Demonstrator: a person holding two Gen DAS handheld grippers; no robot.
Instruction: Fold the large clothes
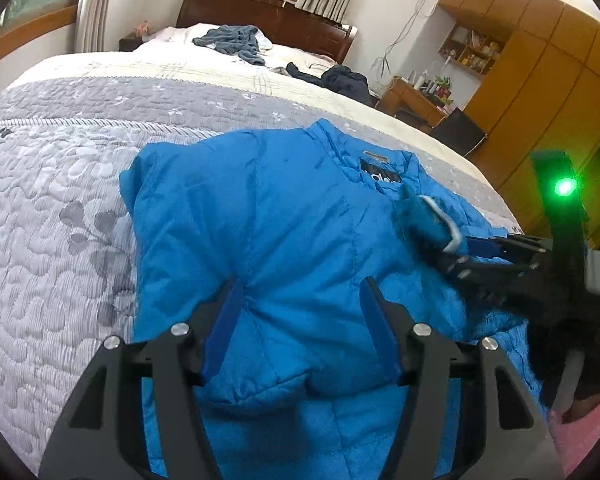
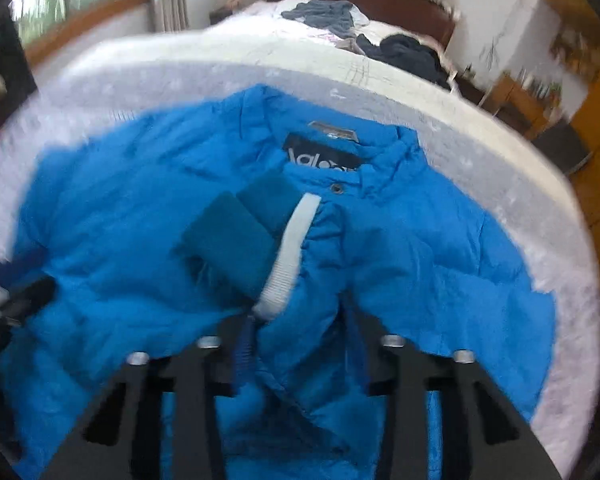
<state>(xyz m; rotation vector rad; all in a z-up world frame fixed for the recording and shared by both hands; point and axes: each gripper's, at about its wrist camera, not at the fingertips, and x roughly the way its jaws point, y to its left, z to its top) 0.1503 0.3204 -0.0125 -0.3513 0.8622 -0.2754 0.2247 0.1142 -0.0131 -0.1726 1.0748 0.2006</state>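
Left gripper (image 1: 300, 292): jaws apart, pinning jacket (image 1: 268, 208) flat.
Right gripper (image 2: 300, 320): jaws apart around the sleeve cuff (image 2: 288, 256), laying it inward.

Ahead of me a grey quilted bedspread (image 1: 60, 184) covers the bed, with a dark wooden headboard (image 1: 260, 8) behind. A crumpled grey-blue garment (image 1: 232, 42) and a dark navy one (image 1: 340, 78) lie near the pillows. Orange-brown wardrobes (image 1: 540, 80) stand to my right.

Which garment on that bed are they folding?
Start at the big bed with its grey quilted cover. The bright blue puffy jacket lies at its near end, under both tongs. The other clothes, dark crumpled heaps, sit far off by the headboard.
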